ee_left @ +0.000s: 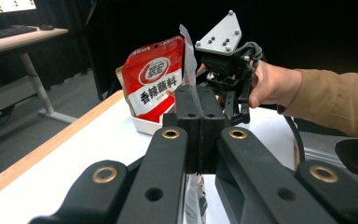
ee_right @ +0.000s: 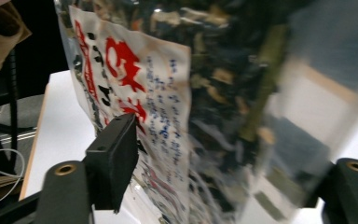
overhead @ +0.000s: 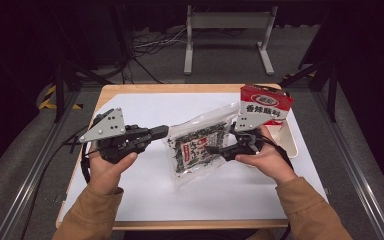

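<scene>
Two grippers meet on one bag, and the side each takes is what the next move turns on. Nearest me, my hands come in over the table [overhead: 130,107], well apart, with the clear bag [overhead: 195,150] of dark dried food between them. My left gripper [overhead: 162,131] reaches the bag's left edge from the left. In the left gripper view its jaws [ee_left: 200,100] stand pressed flat together with a sliver of the bag's film [ee_left: 195,196] caught between the pads, so I judge it clamped on that edge. My right gripper [overhead: 211,149] comes from the opposite side and points left, onto the bag's printed face. In the right gripper view its jaws stand wide, one pad [ee_right: 116,158] just beside the label and the other far off at the frame's edge. The bag [ee_right: 205,93] hangs in the gap, so this gripper straddles it without squeezing. The bag's long axis runs from its near corner up and away to the right, roughly crosswise to the line between my two grippers. I cannot tell whether its lower edge rests on the table. So the right hand is the one free to close or shift, and the bag lies straight ahead of its pads. Farther off, behind my right hand, a red pouch [overhead: 265,107] stands upright in a white tray [overhead: 293,142].
</scene>
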`<state>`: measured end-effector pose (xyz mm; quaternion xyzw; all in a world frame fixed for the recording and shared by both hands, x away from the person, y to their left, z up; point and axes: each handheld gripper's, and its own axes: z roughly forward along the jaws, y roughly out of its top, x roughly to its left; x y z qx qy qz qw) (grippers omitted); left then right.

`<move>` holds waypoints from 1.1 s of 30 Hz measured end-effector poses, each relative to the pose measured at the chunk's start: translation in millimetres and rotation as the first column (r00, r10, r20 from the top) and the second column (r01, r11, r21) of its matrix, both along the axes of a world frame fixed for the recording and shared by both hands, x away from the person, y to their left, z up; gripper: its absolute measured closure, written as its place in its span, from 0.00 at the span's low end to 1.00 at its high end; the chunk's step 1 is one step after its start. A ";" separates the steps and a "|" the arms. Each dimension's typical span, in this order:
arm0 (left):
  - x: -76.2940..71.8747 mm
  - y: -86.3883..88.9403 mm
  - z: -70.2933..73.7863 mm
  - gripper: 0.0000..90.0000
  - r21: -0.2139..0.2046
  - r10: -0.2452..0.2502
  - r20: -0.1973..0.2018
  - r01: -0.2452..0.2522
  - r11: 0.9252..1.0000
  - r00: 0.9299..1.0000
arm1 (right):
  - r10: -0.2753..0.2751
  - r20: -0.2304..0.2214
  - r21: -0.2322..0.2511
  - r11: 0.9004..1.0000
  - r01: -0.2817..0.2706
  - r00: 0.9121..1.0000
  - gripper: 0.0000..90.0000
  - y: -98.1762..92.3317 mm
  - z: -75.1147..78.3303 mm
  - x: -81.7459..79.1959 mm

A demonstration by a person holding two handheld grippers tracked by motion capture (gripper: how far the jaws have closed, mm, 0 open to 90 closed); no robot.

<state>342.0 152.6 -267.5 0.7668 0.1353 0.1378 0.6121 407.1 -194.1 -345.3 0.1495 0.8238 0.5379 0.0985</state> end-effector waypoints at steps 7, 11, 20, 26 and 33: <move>0.4 0.5 -0.2 1.00 -0.005 0.003 -0.001 -0.003 1.000 1.000 | 0.014 0.014 -0.012 1.000 -0.014 1.000 0.44 3.0 1.2 -1.9; 0.5 0.9 -0.1 1.00 -0.006 0.005 -0.002 -0.005 1.000 1.000 | 0.026 -0.010 -0.006 1.000 -0.026 1.000 0.48 1.8 2.2 -2.5; 0.5 3.0 0.6 1.00 -0.014 0.014 0.000 -0.014 1.000 1.000 | 0.062 -0.011 -0.019 0.998 -0.062 0.998 0.57 0.8 4.0 -6.5; 0.3 6.3 1.3 1.00 -0.030 0.027 0.003 -0.027 0.999 1.000 | 0.112 -0.006 -0.032 0.993 -0.113 0.994 0.66 0.7 5.0 -10.0; 1.3 10.6 1.5 1.00 -0.046 0.046 0.002 -0.046 0.998 0.999 | 0.166 0.013 -0.050 0.985 -0.165 0.986 0.74 1.1 7.7 -15.2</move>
